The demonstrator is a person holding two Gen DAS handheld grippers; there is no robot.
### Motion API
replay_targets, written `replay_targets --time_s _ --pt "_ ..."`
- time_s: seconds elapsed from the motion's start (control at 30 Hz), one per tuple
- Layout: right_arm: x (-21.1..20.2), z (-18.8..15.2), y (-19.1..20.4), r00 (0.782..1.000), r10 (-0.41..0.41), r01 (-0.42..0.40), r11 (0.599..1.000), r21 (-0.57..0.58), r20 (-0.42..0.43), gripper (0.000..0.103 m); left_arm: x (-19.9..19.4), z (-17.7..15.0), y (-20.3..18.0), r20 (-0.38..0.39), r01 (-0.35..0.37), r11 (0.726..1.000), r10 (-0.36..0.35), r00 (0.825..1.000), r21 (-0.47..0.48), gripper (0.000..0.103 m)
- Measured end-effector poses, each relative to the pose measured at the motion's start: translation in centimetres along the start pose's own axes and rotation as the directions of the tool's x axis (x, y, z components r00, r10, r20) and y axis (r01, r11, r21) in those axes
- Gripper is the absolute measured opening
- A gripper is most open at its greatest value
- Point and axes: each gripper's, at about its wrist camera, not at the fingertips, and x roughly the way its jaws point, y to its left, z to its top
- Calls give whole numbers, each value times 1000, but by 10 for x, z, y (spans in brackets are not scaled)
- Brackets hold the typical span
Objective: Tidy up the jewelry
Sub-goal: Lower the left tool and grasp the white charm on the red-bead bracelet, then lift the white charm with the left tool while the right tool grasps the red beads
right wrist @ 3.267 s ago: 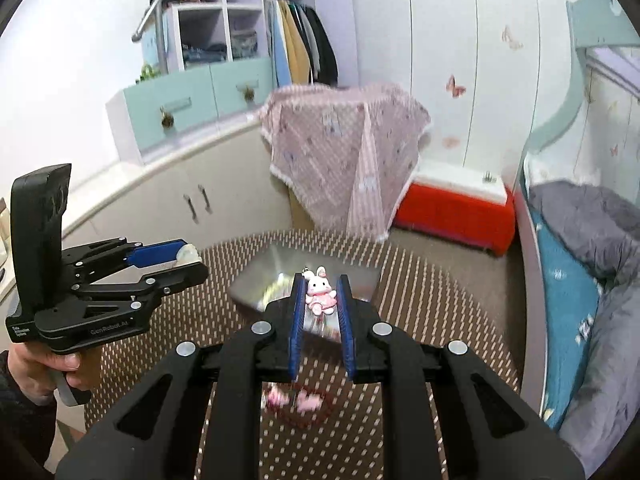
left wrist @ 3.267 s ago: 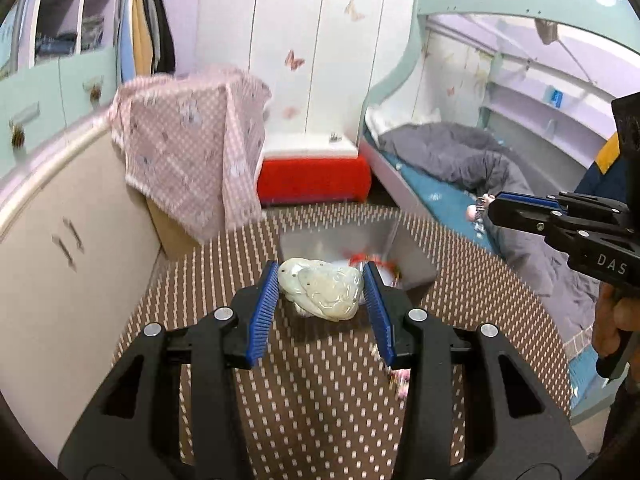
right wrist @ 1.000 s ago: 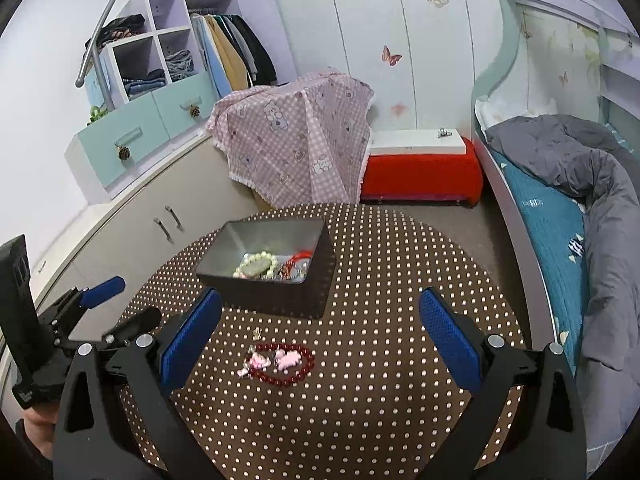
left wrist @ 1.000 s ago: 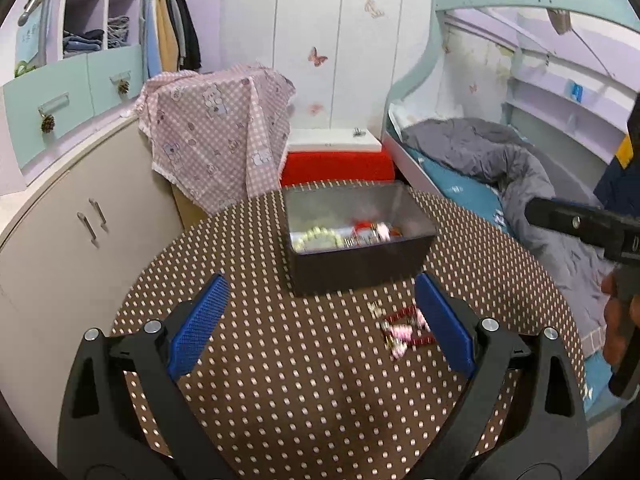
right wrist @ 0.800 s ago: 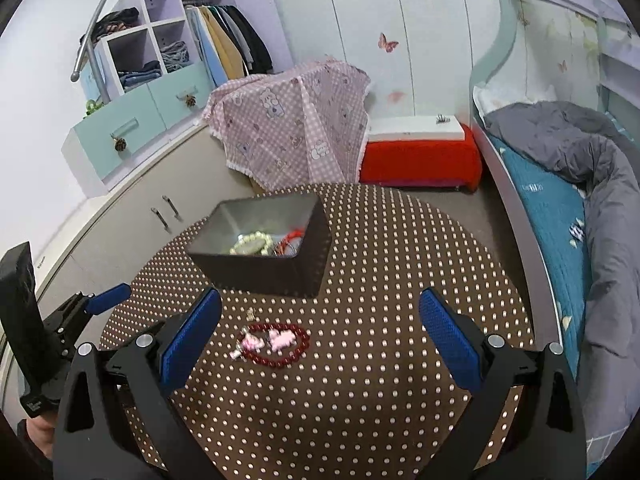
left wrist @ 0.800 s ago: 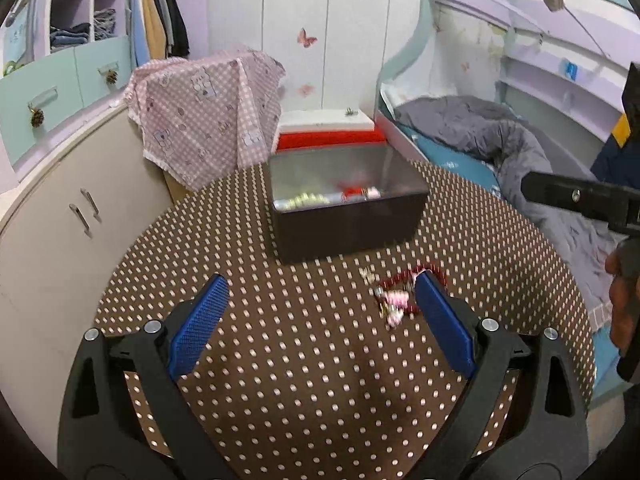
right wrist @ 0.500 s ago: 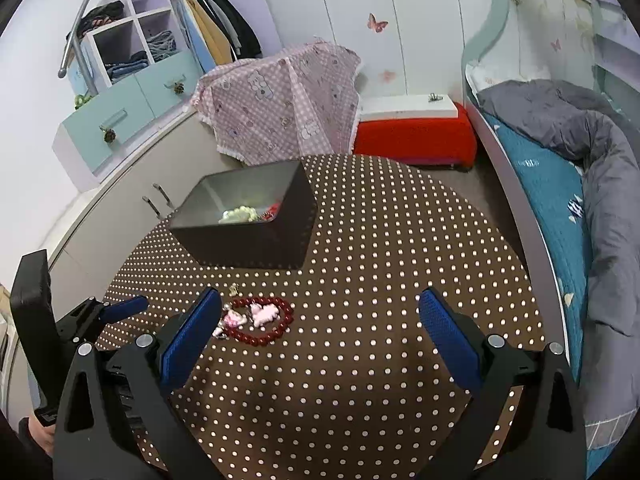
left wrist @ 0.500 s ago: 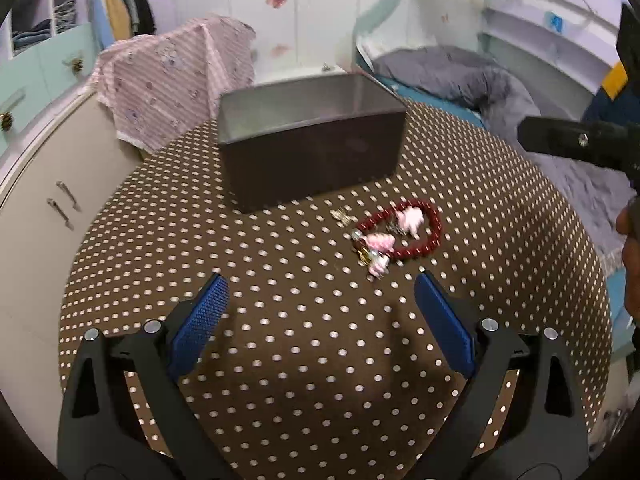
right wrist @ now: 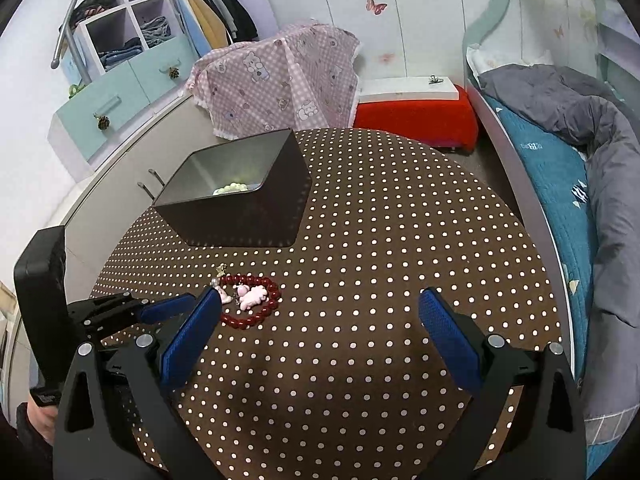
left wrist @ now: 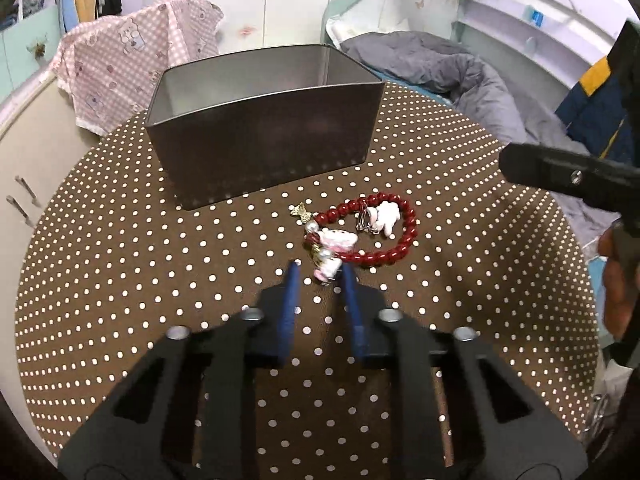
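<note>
Closing narrow at the pink charm (left wrist: 329, 269), left gripper (left wrist: 320, 276); right gripper (right wrist: 318, 300) spread wide, empty.

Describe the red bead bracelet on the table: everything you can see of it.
The red bead bracelet is a closed loop of glossy dark red round beads, lying flat on the brown dotted tablecloth just in front of the dark metal box, apart from it. A small white and pink charm on a metal ring rests inside the loop; a pink and white beaded charm string crosses its near left edge. No gripper touches the beads.
</note>
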Motion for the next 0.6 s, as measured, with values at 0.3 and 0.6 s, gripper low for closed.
replay_targets --time_s 0.3,0.6 --pt "10 -1 5 1000 5 -6 1000 -12 -23 95 3 3 10 8 16 1000 -16 1000 11 15" --pt "15 -3 9 999 2 -3 1000 -22 -39 95 -1 0 20 31 88 996 -87 996 -22 10"
